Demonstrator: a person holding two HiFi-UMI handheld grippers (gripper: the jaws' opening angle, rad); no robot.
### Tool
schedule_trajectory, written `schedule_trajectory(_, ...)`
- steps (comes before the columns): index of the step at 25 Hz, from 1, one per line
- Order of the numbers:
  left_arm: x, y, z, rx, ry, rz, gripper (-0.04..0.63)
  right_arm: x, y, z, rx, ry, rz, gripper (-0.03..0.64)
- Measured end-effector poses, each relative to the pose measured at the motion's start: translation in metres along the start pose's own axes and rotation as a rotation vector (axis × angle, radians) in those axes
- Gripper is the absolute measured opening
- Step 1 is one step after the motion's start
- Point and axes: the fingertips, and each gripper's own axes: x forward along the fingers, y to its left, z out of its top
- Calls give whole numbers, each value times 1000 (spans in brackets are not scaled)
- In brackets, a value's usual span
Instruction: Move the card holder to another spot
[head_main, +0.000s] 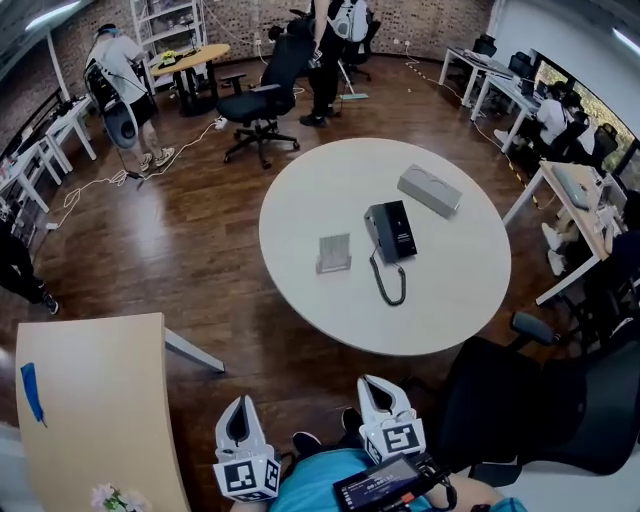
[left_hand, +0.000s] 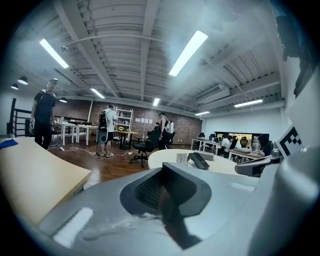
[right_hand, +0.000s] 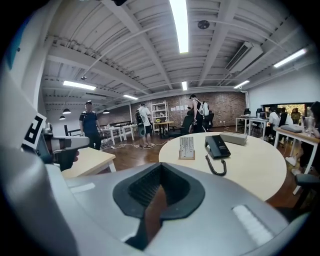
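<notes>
The card holder (head_main: 333, 252) stands on the round white bench (head_main: 455, 290), just left of the telephone (head_main: 392, 232) and apart from it. It is a small clear stand, and it seems to have pale cards in it.

Neither tool has reached it. The left hand-held gripper (head_main: 238, 408) and the right hand-held gripper (head_main: 376, 388) are both held low, close to the person's body and well short of the telephone. The jaws of each are pressed together with nothing between them.

The step in hand looks like the approach. The right hand-held gripper is probably the better choice, since its own view faces the holder squarely. Its jaws should be spread before it arrives, not over the holder.

Coming in from the side away from the telephone would keep the jaws clear of the coiled cord (head_main: 388, 282), which trails toward the person. Clear plastic is likely light and slippery. A grip across the upright back panel, low down, with gentle pressure, should stop it tipping.

Lift it level so the cards stay in. Then set it on bare bench well away from the telephone and from the grey box (head_main: 429, 190) beyond it.
</notes>
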Motion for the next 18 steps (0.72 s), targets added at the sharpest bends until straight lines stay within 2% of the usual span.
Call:
schedule_trajectory(5,3,-28,-5,22,36,-31,14,-11,-23,-6,39,-5,-14,-11)
schedule_trajectory(9,9,-36,-10,45,34,-42,14,-12,-32,-8,47,2,-13,-11)
schedule_trajectory(18,15,-49,-6,34,39,-43,14,-15,-48,-5,52,4,-25,-12)
